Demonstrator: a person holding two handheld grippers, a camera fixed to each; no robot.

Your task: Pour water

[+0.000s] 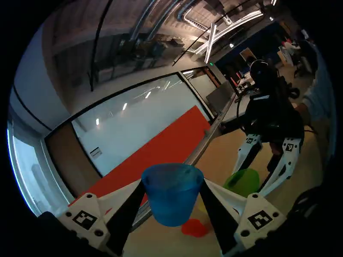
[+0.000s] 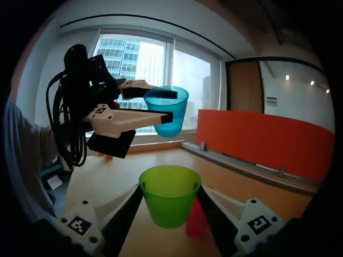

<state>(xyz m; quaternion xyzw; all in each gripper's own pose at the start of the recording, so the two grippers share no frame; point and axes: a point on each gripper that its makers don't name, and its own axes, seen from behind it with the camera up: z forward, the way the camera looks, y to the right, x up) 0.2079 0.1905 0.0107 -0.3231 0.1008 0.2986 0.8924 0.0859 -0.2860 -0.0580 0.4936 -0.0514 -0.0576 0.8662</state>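
**Two cups, contents unclear**

Can't tell if either holds water. Left gripper (image 1: 172, 182) pinches the blue cup (image 1: 172, 197), held higher than the green cup (image 2: 170, 199) the right gripper (image 2: 169, 188) pinches. Red thing (image 2: 195, 219) on the counter (image 2: 107, 180), half hidden behind.

Heavy fisheye on both, so straight lines bow hard toward the edges. The right gripper view is backlit: daylight through the window (image 2: 145, 73) blows out near white, and the left gripper (image 2: 172, 105) in front of it goes mostly dark, while the blue cup (image 2: 166, 110) glows see-through. The green cup (image 2: 170, 195) up close is evenly lit and sharp. The left gripper view is dimmer and tilted, lit by ceiling light strips (image 1: 211, 40), with small bright reflections on the glass wall (image 1: 141, 115). Its far right edge is murky and soft.
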